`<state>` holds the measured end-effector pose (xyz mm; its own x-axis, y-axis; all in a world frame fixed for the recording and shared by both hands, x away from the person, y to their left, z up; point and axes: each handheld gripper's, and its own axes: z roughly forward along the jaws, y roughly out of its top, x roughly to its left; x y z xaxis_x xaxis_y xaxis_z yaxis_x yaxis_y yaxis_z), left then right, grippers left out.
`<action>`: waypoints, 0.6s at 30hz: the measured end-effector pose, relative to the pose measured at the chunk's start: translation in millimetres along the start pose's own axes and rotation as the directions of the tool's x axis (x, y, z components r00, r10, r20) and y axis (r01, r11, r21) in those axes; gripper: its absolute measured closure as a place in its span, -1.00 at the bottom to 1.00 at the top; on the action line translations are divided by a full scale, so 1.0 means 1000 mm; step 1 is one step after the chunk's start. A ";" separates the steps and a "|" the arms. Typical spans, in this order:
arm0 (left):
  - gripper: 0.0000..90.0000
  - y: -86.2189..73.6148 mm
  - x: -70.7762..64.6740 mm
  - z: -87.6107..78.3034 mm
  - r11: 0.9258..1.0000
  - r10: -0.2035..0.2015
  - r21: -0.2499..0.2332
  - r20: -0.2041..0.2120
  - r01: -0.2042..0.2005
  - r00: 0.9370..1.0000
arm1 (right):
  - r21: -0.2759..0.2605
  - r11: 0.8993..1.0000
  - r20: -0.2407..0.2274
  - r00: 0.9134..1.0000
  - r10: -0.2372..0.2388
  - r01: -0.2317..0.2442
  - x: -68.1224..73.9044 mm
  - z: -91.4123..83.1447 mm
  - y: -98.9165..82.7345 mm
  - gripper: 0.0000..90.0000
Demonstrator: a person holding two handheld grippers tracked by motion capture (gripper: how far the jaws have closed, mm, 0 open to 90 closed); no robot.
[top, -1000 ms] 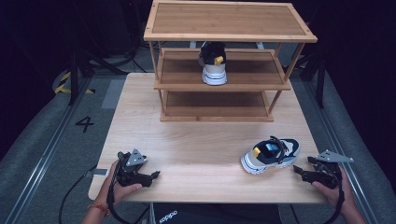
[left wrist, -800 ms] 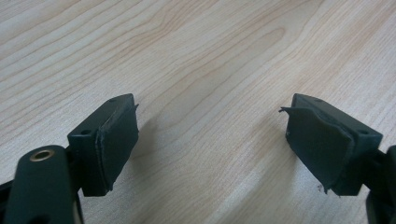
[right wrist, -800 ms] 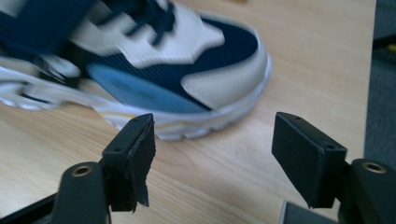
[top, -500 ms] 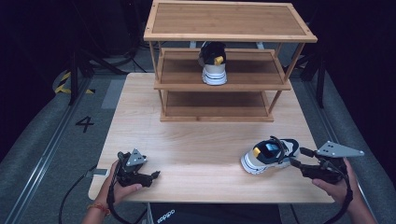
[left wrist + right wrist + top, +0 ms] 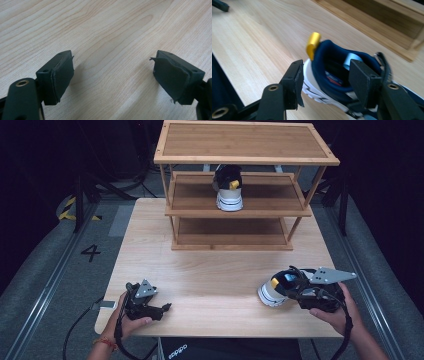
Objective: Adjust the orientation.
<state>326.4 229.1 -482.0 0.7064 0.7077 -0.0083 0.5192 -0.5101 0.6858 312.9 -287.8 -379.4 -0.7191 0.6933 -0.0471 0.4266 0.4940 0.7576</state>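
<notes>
Sneaker (image 5: pixel 276 290): on the bench (image 5: pixel 210 270) near its front right edge.
Right tool (image 5: pixel 324 82): jaws just closing, straddling the sneaker's side wall.
Left tool (image 5: pixel 162 309): wide, nothing between, front left.
Rack (image 5: pixel 240 210): behind, second sneaker (image 5: pixel 228 190) on middle shelf.

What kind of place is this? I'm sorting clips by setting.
Probably a lab or studio set up for recording: a light wooden table amid dark surroundings, a bamboo shoe rack staged on it, and a floor marked with a number 4.
</notes>
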 end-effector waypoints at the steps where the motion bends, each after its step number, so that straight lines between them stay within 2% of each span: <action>1: -0.62 0.000 0.000 0.000 1.000 0.000 0.000 0.000 0.000 1.000 | 0.000 1.000 0.000 1.000 0.000 0.000 0.000 0.000 0.000 0.03; 9: -0.62 0.000 0.000 0.000 1.000 0.001 0.001 0.001 -0.001 1.000 | 0.066 0.998 -0.033 0.999 -0.017 0.019 0.010 0.026 0.010 0.10; 13: -0.62 0.000 0.000 0.000 1.000 0.001 0.000 0.001 -0.001 1.000 | 0.105 0.994 -0.022 1.000 0.011 -0.008 0.010 0.038 0.014 0.09; 18: -0.62 0.000 0.000 0.000 1.000 0.000 -0.002 0.003 0.000 1.000 | 0.166 0.984 -0.005 0.998 0.067 -0.065 0.008 0.054 0.017 0.09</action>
<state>325.9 229.3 -482.1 0.7078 0.7064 -0.0106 0.5185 -0.5091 0.6870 344.3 -245.3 -402.3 -0.6918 0.7221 0.0070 0.5574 0.5278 0.6408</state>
